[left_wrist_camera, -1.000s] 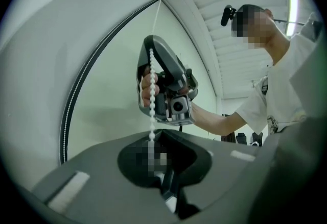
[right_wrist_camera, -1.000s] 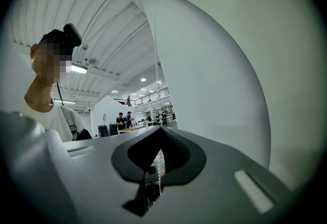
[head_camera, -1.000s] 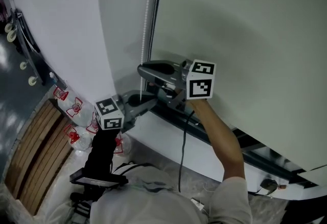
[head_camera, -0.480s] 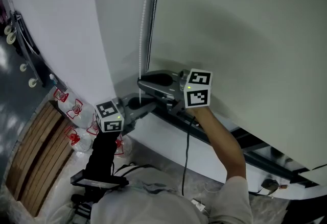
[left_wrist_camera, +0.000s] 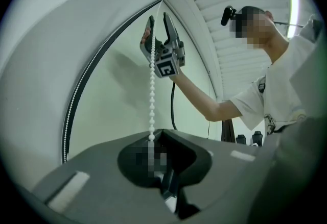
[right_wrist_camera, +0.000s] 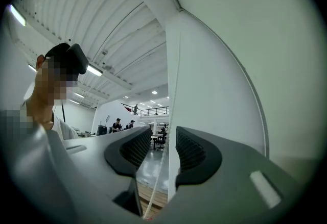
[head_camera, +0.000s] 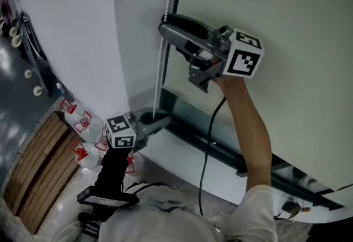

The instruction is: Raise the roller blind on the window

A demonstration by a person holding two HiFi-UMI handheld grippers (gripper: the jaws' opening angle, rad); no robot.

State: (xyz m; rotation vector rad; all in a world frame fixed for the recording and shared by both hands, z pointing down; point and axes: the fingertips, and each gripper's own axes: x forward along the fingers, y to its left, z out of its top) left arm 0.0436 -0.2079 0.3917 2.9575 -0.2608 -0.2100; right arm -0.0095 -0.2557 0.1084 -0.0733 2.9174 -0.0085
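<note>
Left gripper [head_camera: 164, 120] is clamping the chain [head_camera: 160, 70], anchoring it, while the right gripper [head_camera: 167, 23], jaws just opened, is straddling it higher to regrip

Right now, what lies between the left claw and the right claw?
Only the bead chain, plain in the left gripper view. The left claw clamps it; the right claw has just been opening, chain between its jaws unpressed.

The bead chain [head_camera: 160, 67] runs out of the head view at the top edge, so its upper end is unseen. In the left gripper view its lower stretch vanishes between the fingers of the left gripper [left_wrist_camera: 153, 139]. The roller blind [head_camera: 287, 9] is cut off at the top and right. The distant people [right_wrist_camera: 118, 124] at the centre left of the right gripper view are too small to make out.
</note>
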